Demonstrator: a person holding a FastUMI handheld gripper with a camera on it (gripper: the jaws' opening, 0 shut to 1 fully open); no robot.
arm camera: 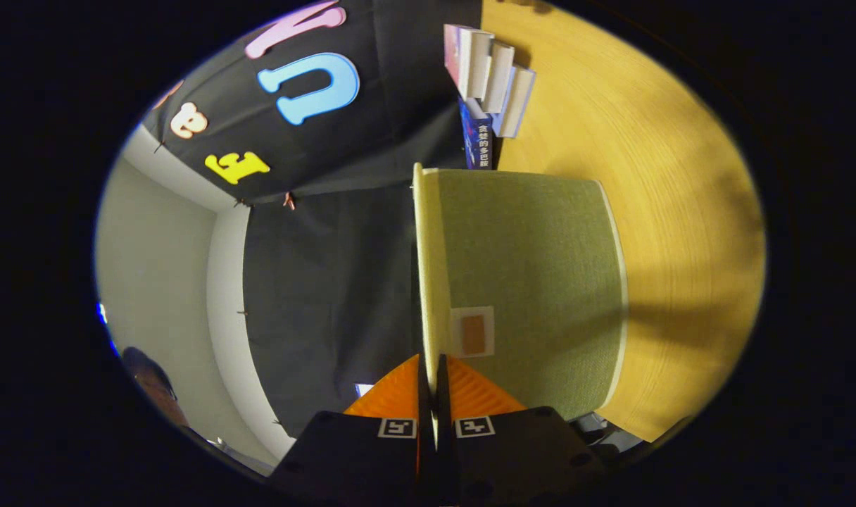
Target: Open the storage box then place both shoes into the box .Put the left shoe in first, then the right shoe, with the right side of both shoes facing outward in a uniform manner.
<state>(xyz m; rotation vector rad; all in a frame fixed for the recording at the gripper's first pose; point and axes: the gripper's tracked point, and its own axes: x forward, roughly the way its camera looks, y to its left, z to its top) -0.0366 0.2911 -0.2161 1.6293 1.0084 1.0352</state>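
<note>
Pinching the cream lid edge (428,282) of the green storage box (533,282), gripper (431,377) nearly closed. Lid edge running lengthwise from frame bottom toward centre, contents hidden. Books (488,84) at upper centre on the wooden table (681,211).

Rolled sideways, close against lid (533,282).

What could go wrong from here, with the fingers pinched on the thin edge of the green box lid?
1. The gripper holds the lid only by its thin cream edge, close to the fingertips; the lid might slip free mid-swing.
2. The books stand just beyond the lid on the wooden table; a wide swing could knock them.
3. Pulling hard might drag or tip the light box.
</note>
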